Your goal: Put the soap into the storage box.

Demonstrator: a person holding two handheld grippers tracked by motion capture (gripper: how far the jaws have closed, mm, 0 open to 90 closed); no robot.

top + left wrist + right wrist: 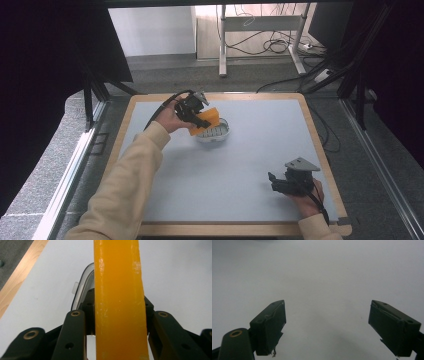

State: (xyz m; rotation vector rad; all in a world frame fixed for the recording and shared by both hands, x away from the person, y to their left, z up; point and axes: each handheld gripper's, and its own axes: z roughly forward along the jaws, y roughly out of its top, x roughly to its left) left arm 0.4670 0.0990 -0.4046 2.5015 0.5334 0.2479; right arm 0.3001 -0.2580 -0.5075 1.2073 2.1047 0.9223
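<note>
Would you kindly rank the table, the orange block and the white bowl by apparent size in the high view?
1. Table, by far.
2 and 3. Orange block and white bowl: unsure, since the block and the left hand-held gripper hide part of the bowl.

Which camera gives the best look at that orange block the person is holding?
The left gripper view: the orange block runs up the middle, clamped between the left gripper's jaws. The high view shows it small, above a white dish. The right gripper view shows bare table.

Cables trail under a far desk (grey floor).
</note>
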